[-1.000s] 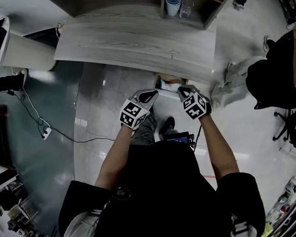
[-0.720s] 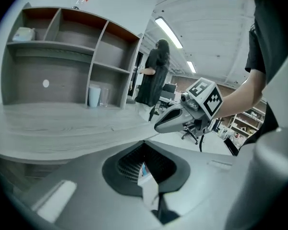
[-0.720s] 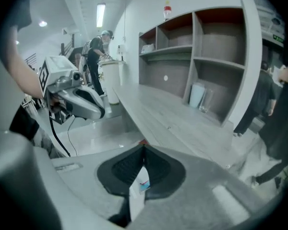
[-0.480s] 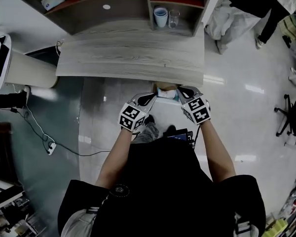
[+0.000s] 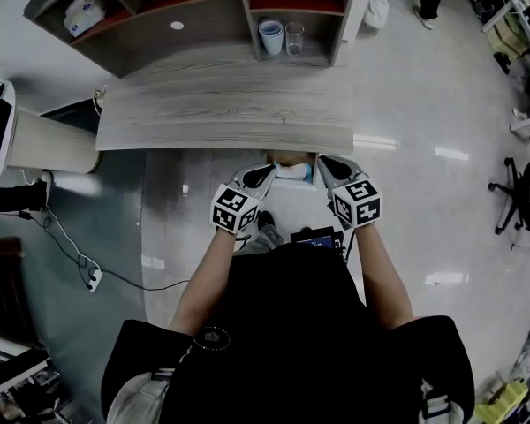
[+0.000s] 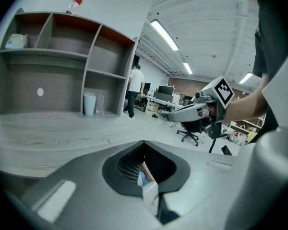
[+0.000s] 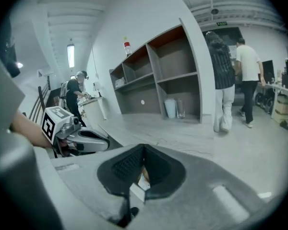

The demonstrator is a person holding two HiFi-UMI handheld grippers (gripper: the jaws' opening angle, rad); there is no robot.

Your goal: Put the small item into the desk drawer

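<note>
You have the surface (image 5: 221,113) open up to the shelf unit (image 5: 203,11), where a cup (image 5: 271,35) and a glass (image 5: 294,37) fill one compartment. Between your left hand-held gripper (image 5: 267,174) and right hand-held gripper (image 5: 325,165) a small box (image 5: 291,171) bridges the gap.

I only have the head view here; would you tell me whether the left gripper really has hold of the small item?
Observer: Yes. In the left gripper view, the left gripper has its fingers closed on the white edge of the small item.
Operator: Thank you. And the other one?
Observer: The right gripper is shut too, pinching a white corner of the item.
Operator: Is there anything up high that I miss?
Observer: A red-capped bottle stands on top of the shelf unit.
</note>
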